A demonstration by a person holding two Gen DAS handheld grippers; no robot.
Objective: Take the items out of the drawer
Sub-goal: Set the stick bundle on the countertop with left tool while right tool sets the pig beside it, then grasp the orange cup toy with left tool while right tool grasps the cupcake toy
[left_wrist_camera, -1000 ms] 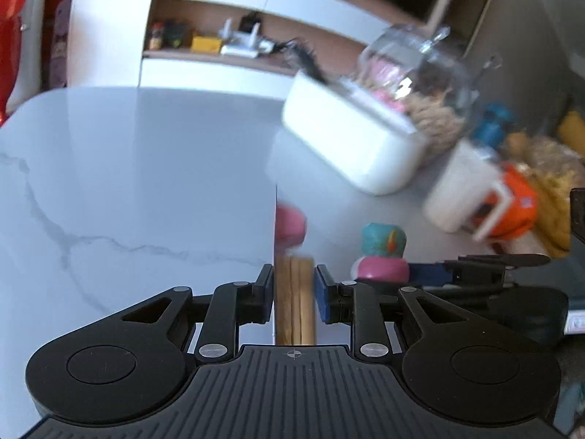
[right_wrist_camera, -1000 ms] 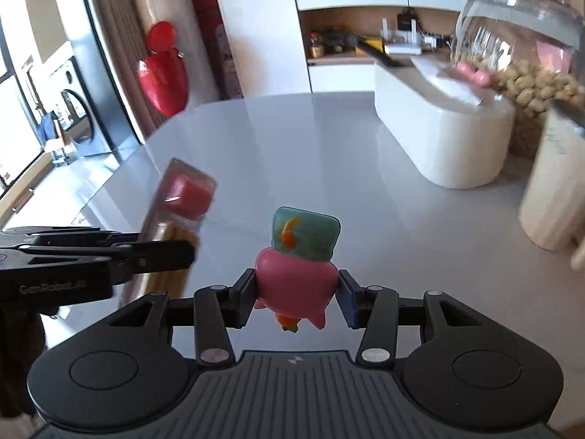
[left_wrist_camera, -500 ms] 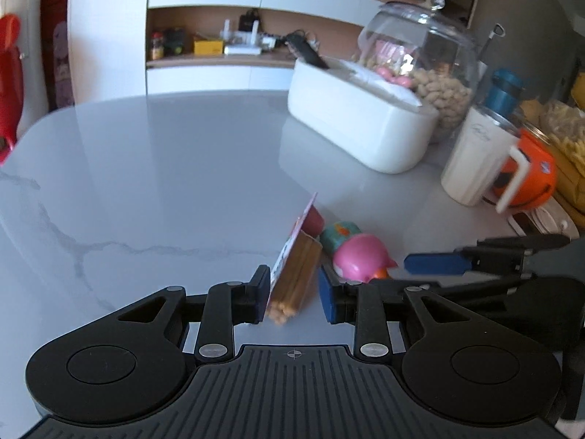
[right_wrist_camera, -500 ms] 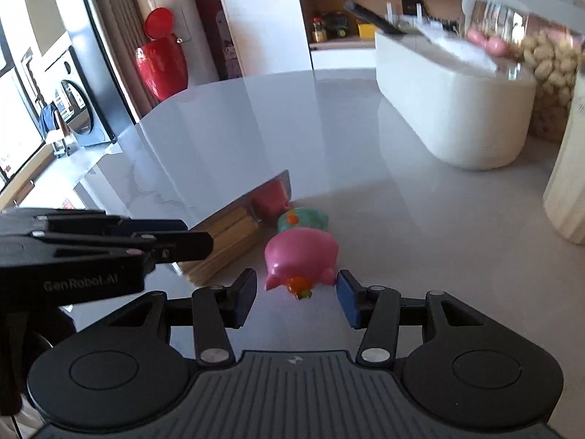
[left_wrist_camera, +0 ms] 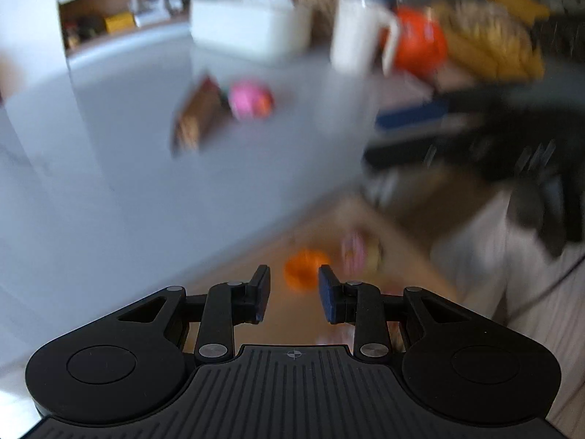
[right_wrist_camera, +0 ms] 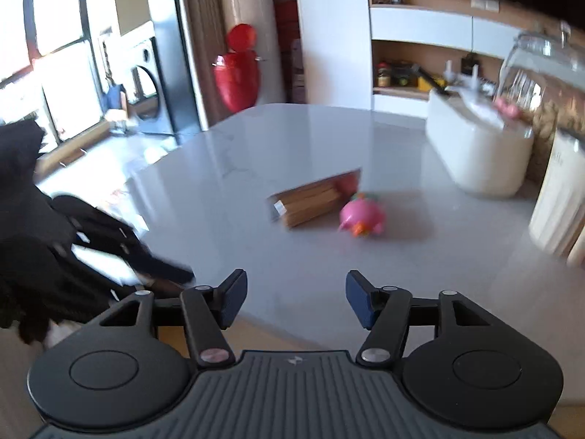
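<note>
Two items already lie out on the pale grey marble-look countertop: a flat clear packet of tan sticks with a pink blob at one end and, just beside it, a pink plastic toy figure with an orange beak and a teal cap, tipped on its side. Both grippers are empty. The right gripper hovers over the near counter edge, jaws wide apart. The left gripper, jaws also apart, points down toward a wooden drawer (badly blurred), where an orange round object and something pinkish seem to remain. So the task looks partly done, with at least those two items left to fetch.
</note>
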